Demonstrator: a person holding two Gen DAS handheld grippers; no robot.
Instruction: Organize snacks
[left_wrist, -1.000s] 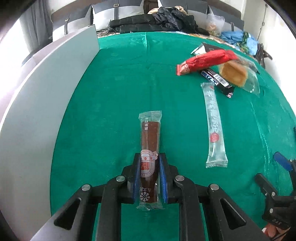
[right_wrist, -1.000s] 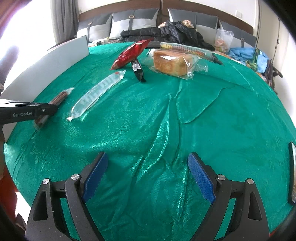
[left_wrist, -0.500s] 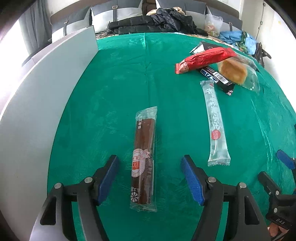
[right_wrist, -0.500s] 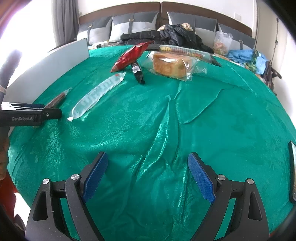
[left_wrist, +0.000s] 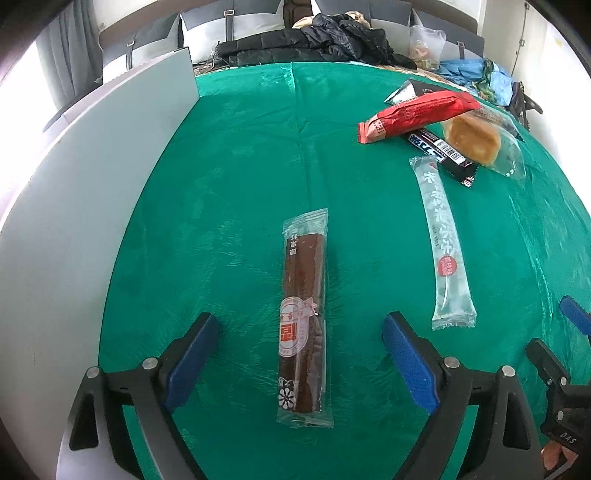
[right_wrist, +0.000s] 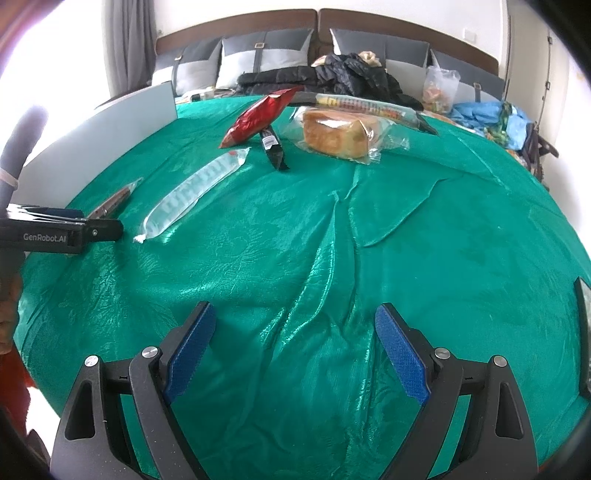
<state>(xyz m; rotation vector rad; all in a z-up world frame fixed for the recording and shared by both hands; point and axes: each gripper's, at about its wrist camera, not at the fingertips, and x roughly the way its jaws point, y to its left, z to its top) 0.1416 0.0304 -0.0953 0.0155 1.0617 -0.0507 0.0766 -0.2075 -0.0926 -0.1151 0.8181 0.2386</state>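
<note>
A brown snack bar in a clear wrapper (left_wrist: 303, 317) lies flat on the green cloth (left_wrist: 240, 177), pointing away from me. My left gripper (left_wrist: 297, 332) straddles its near half with jaws opening; the blue pads stand well clear of the wrapper on both sides. To the right lies a long clear tube snack (left_wrist: 443, 240). Farther back sit a red packet (left_wrist: 413, 114), a black bar (left_wrist: 443, 155) and a wrapped cake (left_wrist: 476, 140). My right gripper (right_wrist: 295, 332) hovers open over bare cloth (right_wrist: 369, 240), with nothing between its fingers; the brown bar (right_wrist: 114, 197) shows far left.
A grey-white board (left_wrist: 92, 177) stands along the table's left edge. Behind the table are a sofa with dark jackets (right_wrist: 332, 74) and bags. A long yellow-printed packet (right_wrist: 369, 105) lies behind the cake (right_wrist: 336, 134). The cloth has raised folds in the middle.
My left gripper went from shut on the brown bar to wide open, leaving the bar lying on the cloth. The right gripper stayed as it was.
</note>
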